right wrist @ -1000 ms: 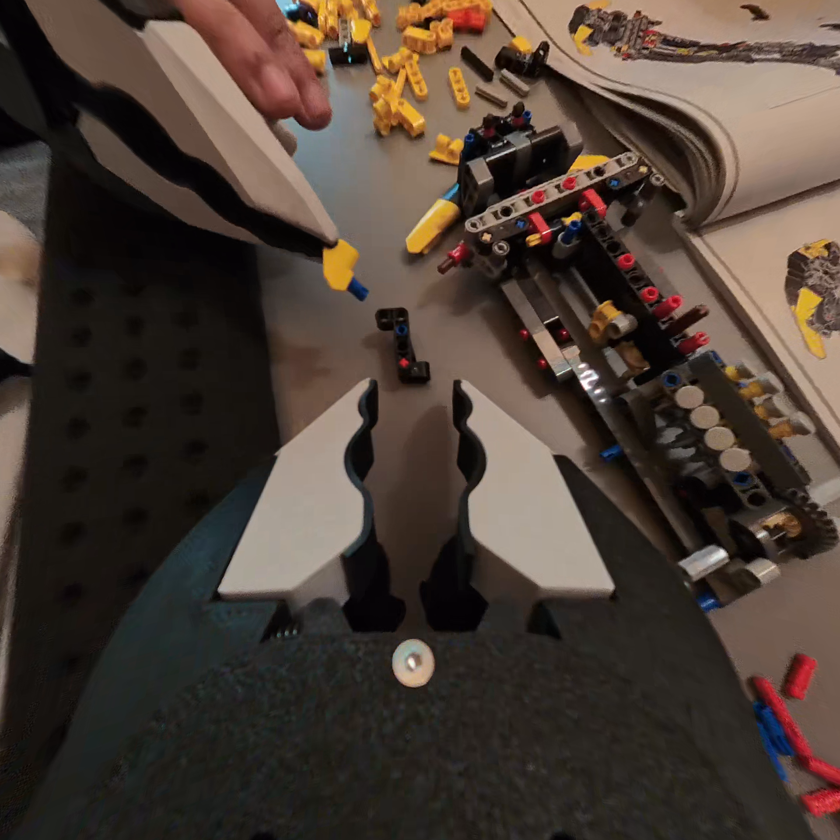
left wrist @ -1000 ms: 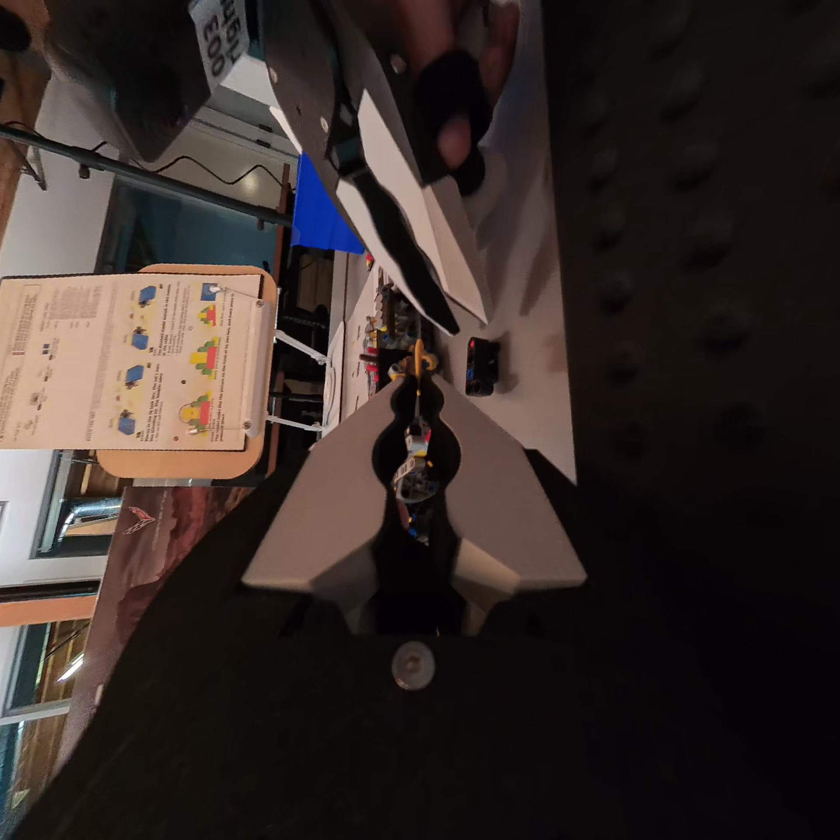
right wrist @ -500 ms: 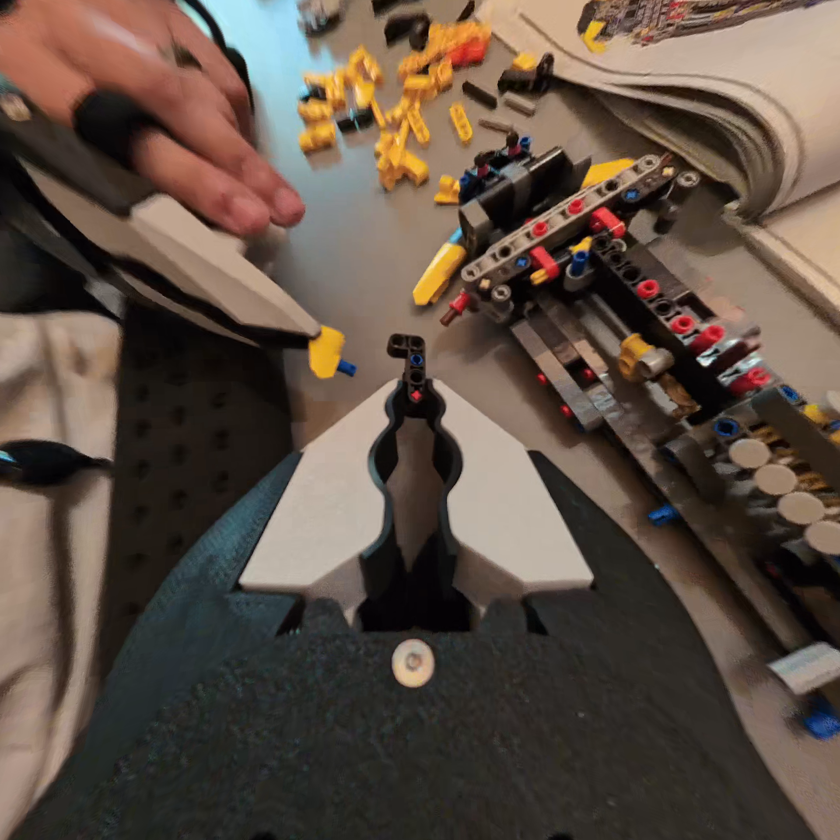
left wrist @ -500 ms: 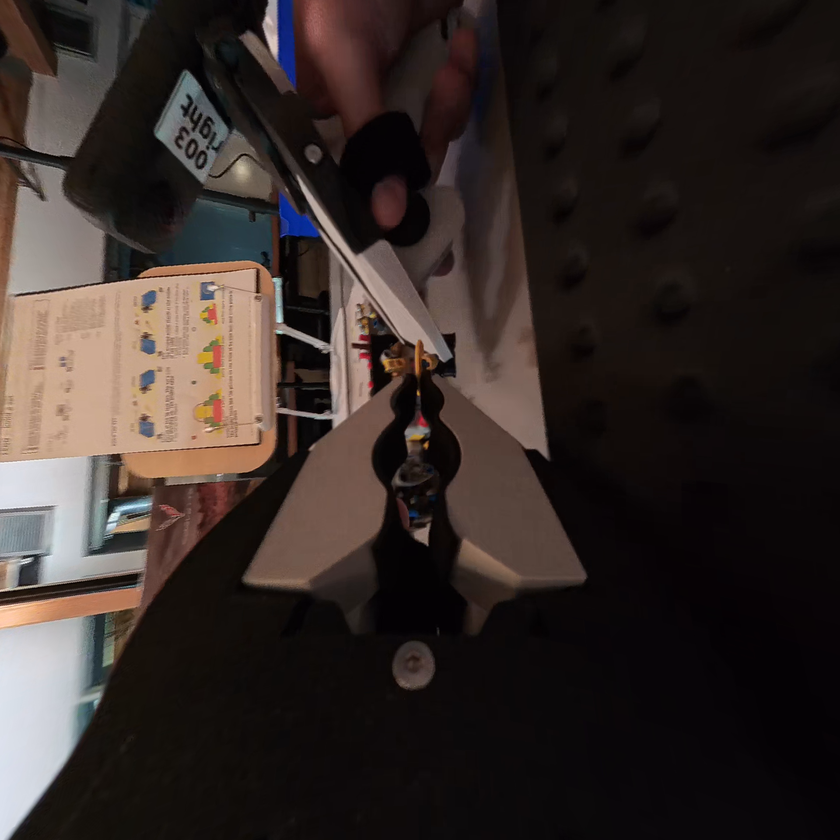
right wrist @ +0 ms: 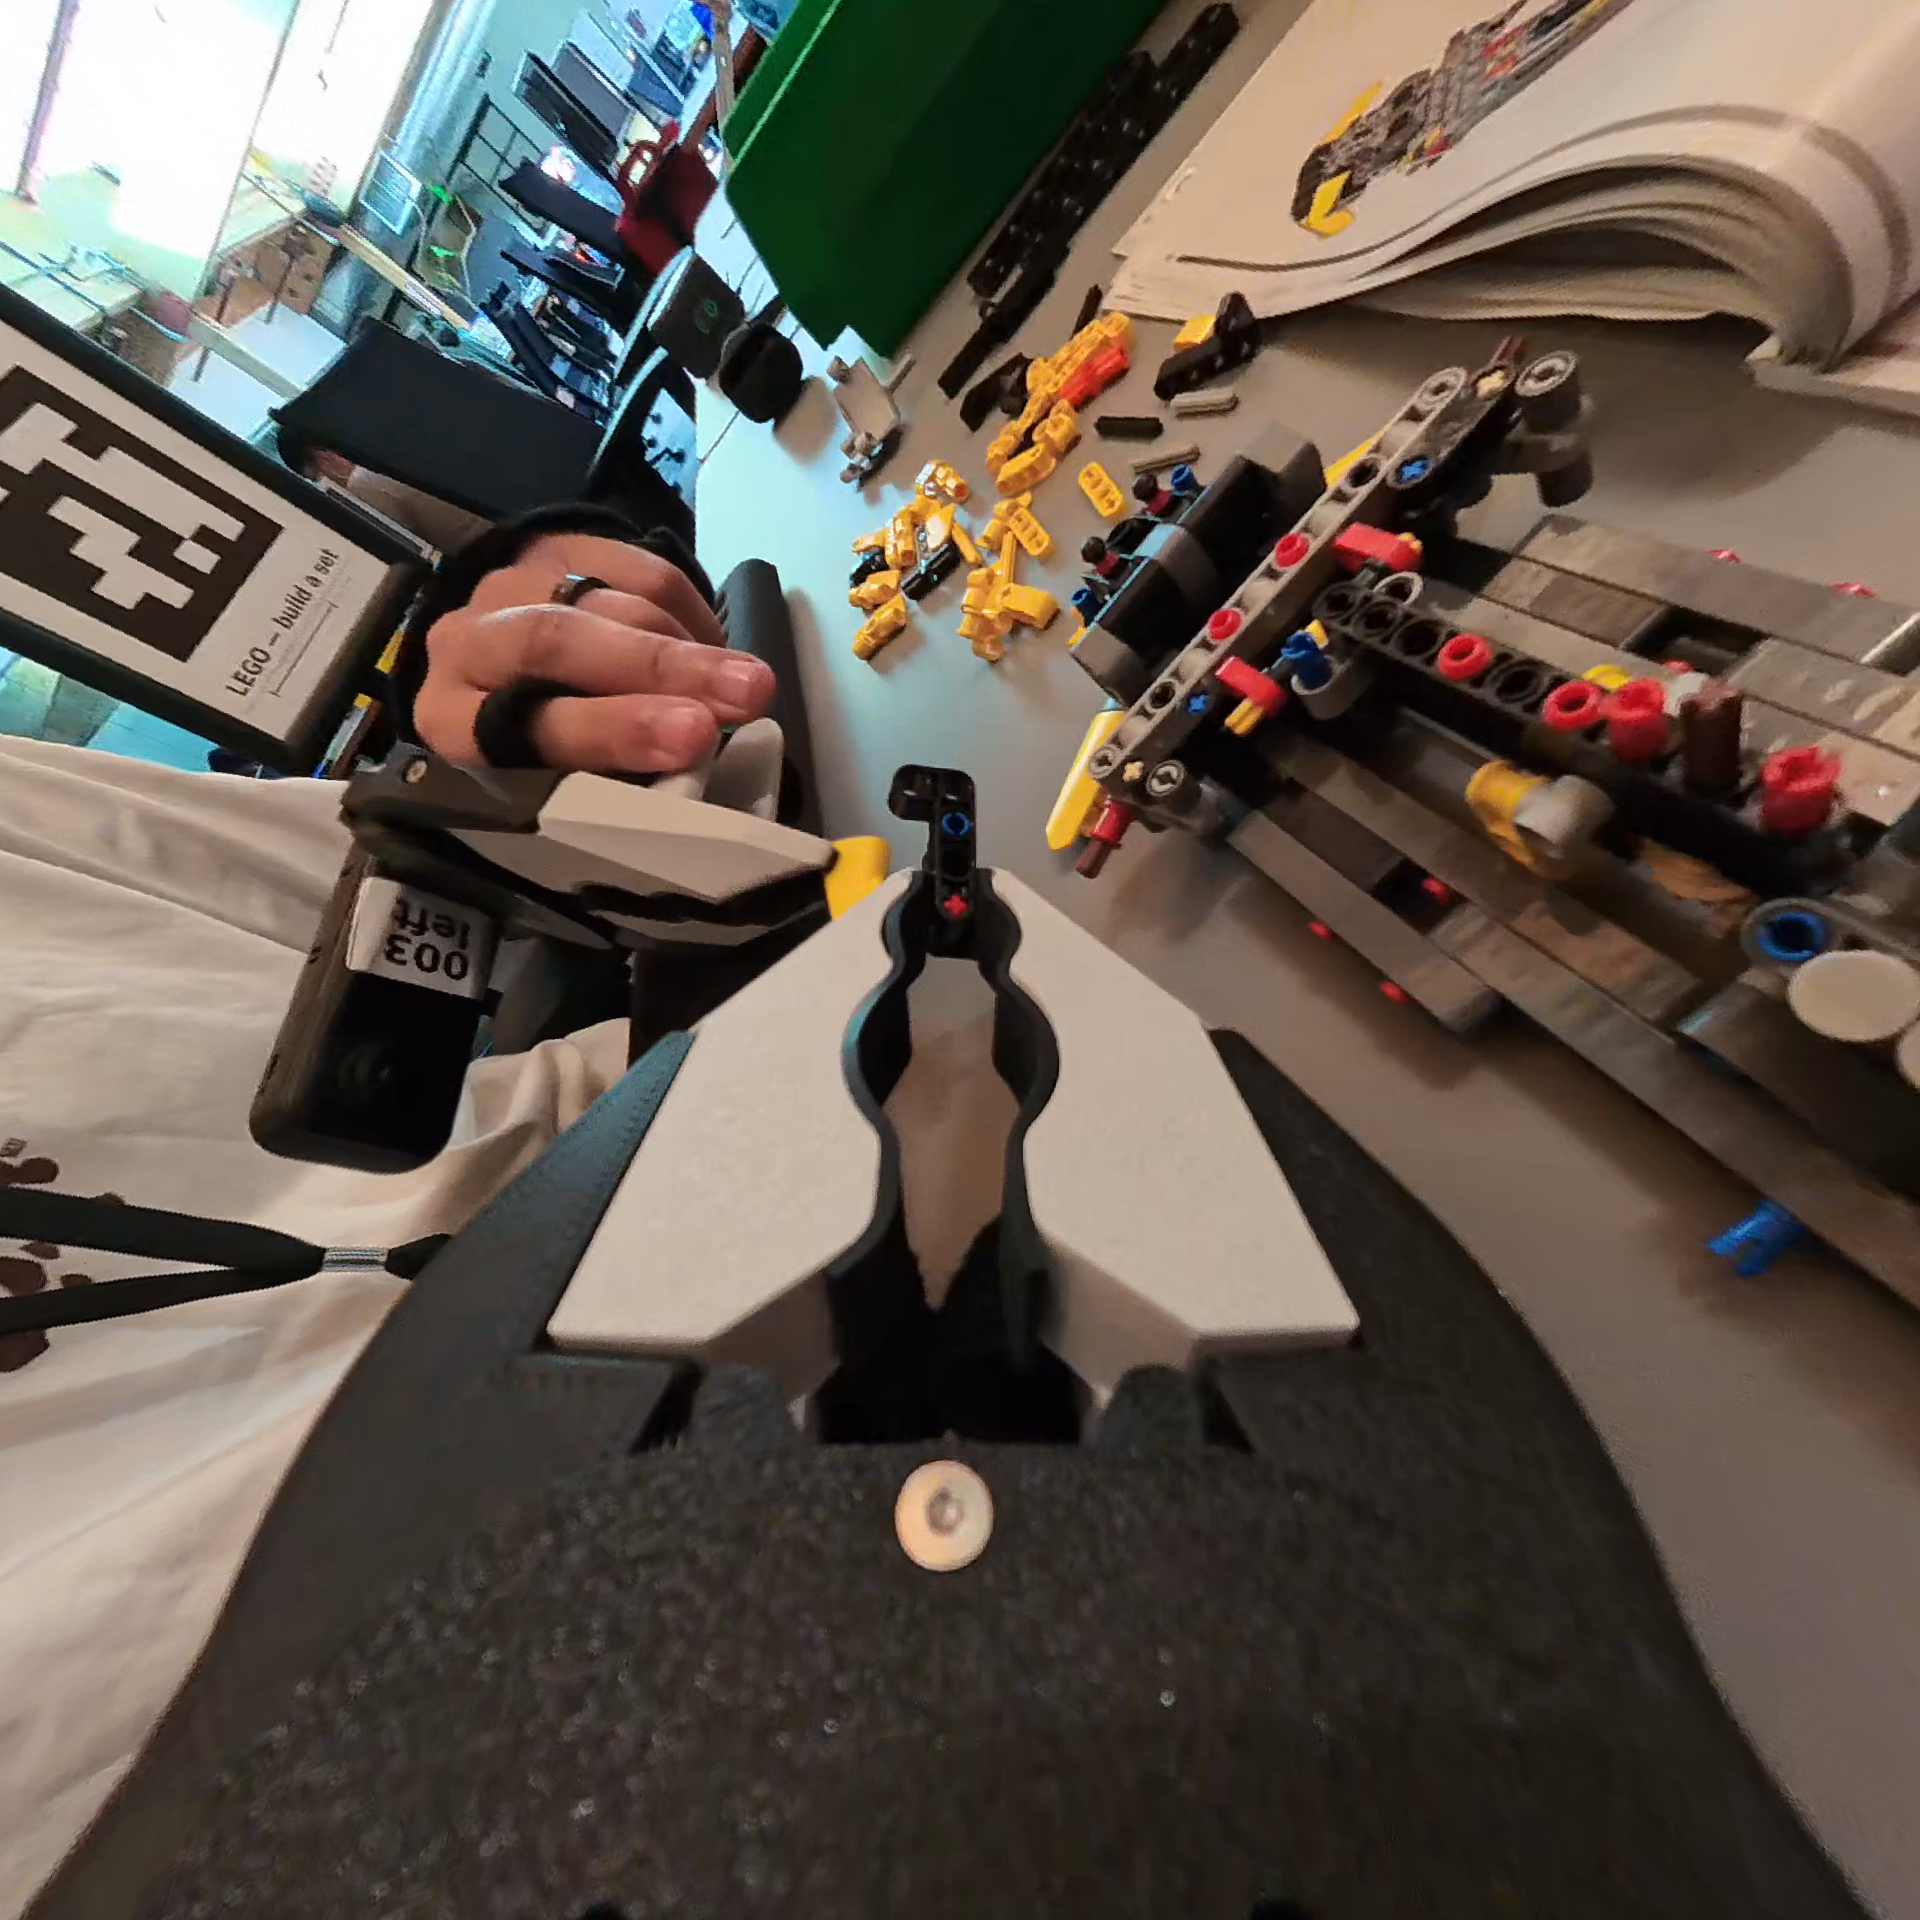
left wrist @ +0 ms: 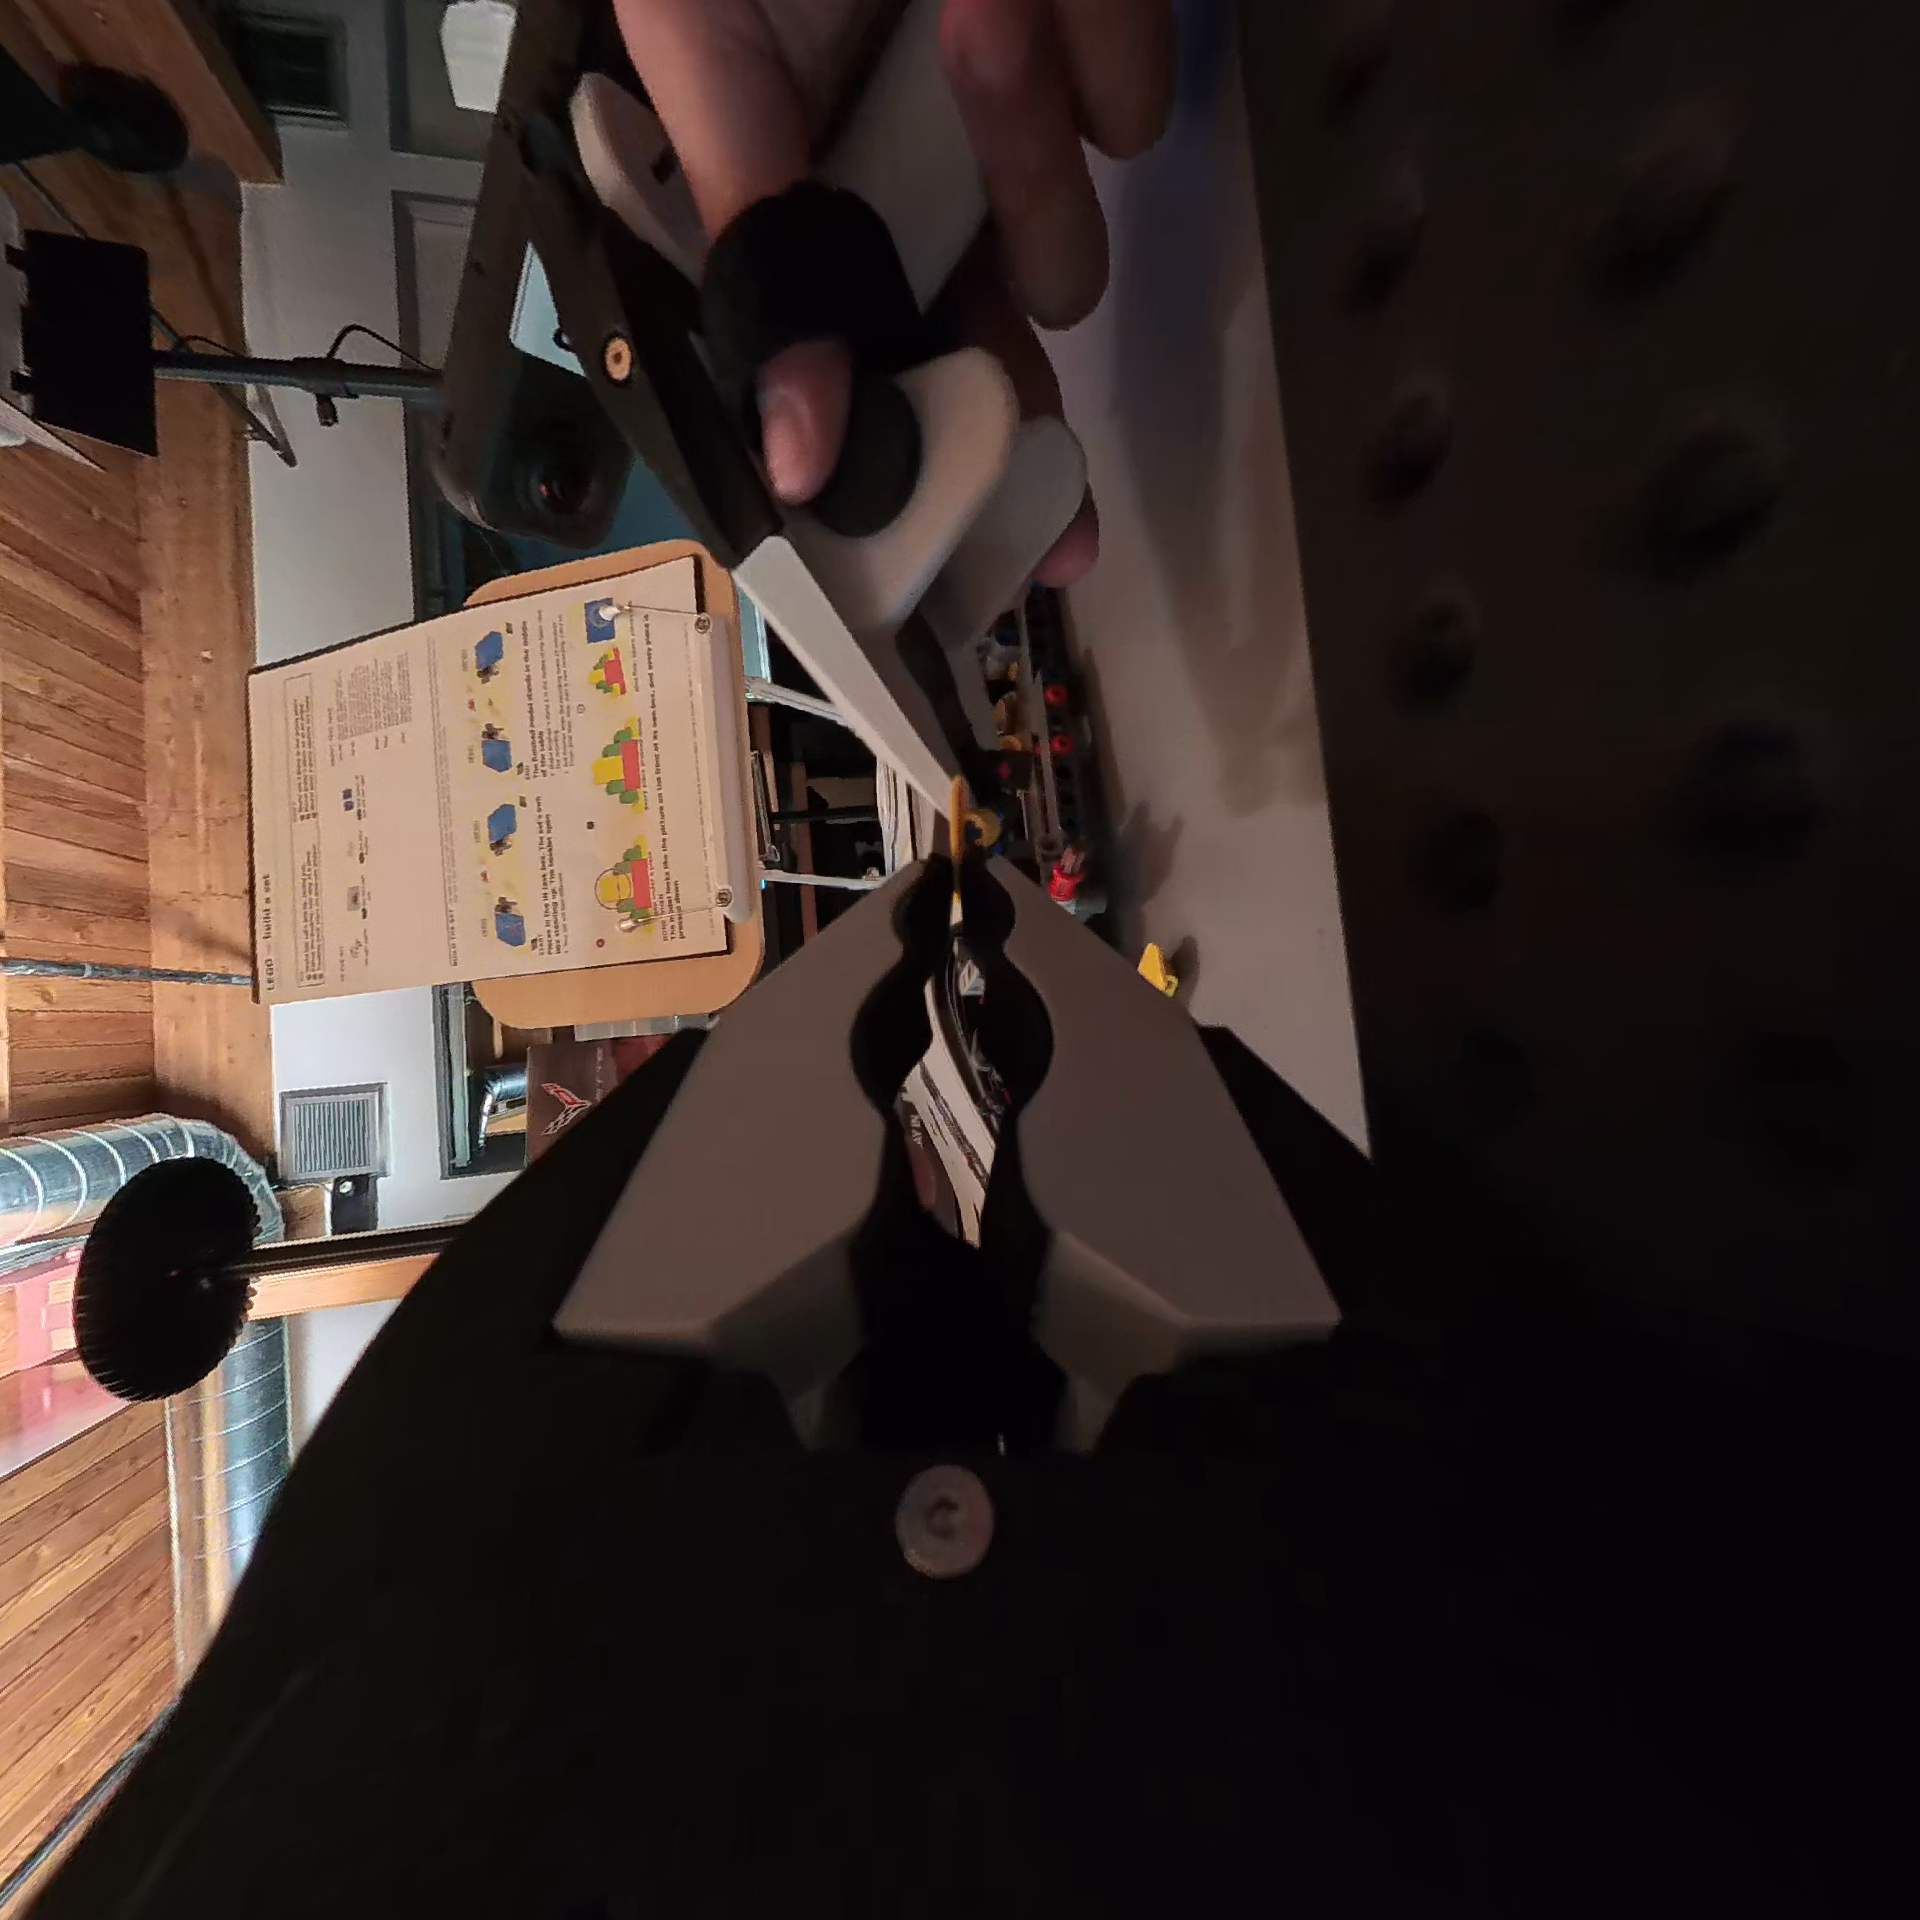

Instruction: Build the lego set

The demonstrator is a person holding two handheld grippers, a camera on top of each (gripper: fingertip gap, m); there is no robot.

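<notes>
Grey table (right wrist: 1558,1226), cluttered room behind; clipboard with instruction sheet (left wrist: 499,790) upright at far edge. Open manual (right wrist: 1558,187) far right, green bin (right wrist: 914,135) far centre, contents not visible. Half-built grey-black chassis (right wrist: 1507,707) with red, blue pins on right; loose yellow pieces (right wrist: 997,540) far of it. Right gripper (right wrist: 948,894) pinching black bent beam (right wrist: 940,831), lifted off table. Left gripper (left wrist: 961,883) clamped on yellow piece (left wrist: 958,821), tips beside black beam.
</notes>
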